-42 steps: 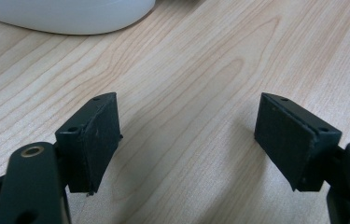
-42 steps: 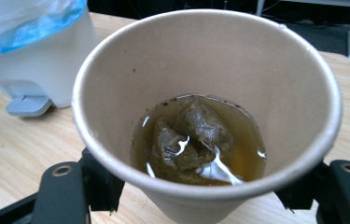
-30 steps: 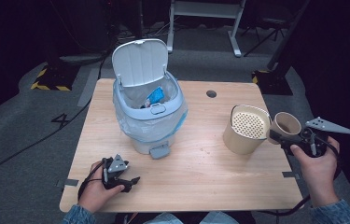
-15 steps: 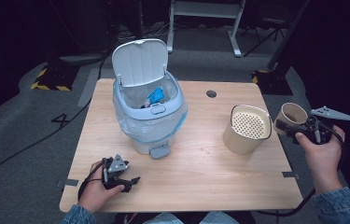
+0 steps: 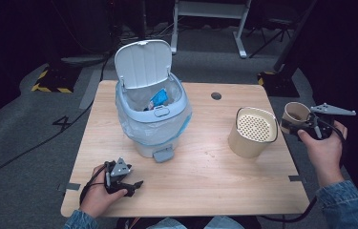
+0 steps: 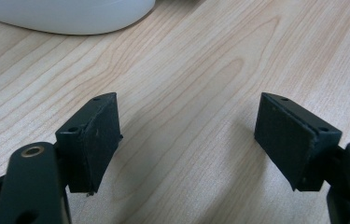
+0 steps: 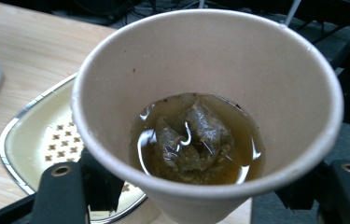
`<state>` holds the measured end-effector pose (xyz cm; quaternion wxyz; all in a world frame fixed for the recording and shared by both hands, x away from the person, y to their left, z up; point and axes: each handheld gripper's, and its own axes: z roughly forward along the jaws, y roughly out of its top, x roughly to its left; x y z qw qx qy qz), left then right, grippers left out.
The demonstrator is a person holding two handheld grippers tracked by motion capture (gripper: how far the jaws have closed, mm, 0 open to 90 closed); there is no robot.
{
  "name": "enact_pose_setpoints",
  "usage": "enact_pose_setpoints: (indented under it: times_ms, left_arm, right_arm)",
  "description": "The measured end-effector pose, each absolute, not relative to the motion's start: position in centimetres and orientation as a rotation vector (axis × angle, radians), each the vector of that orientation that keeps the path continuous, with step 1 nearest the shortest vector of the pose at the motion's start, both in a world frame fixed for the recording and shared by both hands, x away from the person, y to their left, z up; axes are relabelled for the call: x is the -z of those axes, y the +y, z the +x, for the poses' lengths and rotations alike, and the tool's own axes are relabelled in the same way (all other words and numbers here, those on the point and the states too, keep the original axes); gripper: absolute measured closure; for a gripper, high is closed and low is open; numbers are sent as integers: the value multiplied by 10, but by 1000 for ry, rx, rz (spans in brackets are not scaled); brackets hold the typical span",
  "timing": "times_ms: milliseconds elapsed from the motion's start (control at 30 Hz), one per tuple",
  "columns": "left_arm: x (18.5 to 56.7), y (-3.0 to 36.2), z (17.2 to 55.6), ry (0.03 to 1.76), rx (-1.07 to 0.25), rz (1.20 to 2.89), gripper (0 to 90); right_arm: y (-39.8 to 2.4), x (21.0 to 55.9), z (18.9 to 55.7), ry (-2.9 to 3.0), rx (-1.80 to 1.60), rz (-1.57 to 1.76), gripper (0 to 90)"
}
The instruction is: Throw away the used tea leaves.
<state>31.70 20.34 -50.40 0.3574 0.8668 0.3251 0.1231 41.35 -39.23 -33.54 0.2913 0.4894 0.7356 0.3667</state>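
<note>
R fingers [image 7: 200, 186] are clamped on the paper cup [image 7: 210, 107], 1 pad on each side of its wall low down, so the opening is about cup-wide. The cup sits upright in the grip, mouth toward the camera, with 2 tea bags [image 7: 193, 137] soaking in brown liquid at the bottom. In the high view the R hand [image 5: 322, 143] carries the cup [image 5: 295, 113] off the bench's right edge.

What the next move probably turns on: just past the cup, toward the bench middle, stands the beige strainer pot [image 5: 253, 131], its perforated insert showing under the cup rim [image 7: 53, 140]. Cup and pot are near but apart, the cup beside the pot, not over it. A tip that way looks likely to drain the liquid.

Farther off, the bin [image 5: 152, 119] stands lid-up, liner in.

L fingers [image 6: 186, 140] gape wide, holding nothing, resting low on the bench [image 6: 200, 70]; L hand [image 5: 107, 183] is well apart from the cup, so the R is the nearer.
</note>
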Motion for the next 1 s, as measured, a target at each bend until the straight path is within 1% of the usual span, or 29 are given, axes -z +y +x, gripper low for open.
enact_pose_setpoints:
  times_ms: [333, 500, 667, 1000]
  left_arm:
    - [504, 203, 317, 843, -315, 2234, 229]
    - [504, 203, 317, 843, -315, 2234, 229]
    - [504, 203, 317, 844, -316, 2235, 229]
    - [504, 203, 317, 845, -315, 2234, 229]
  right_arm:
    - [-379, 341, 431, 2014, -758, 1194, 312]
    - [-374, 339, 432, 2026, -702, 1145, 313]
    - [-363, 336, 433, 2049, -565, 1002, 315]
    - [-352, 337, 438, 2075, -395, 843, 316]
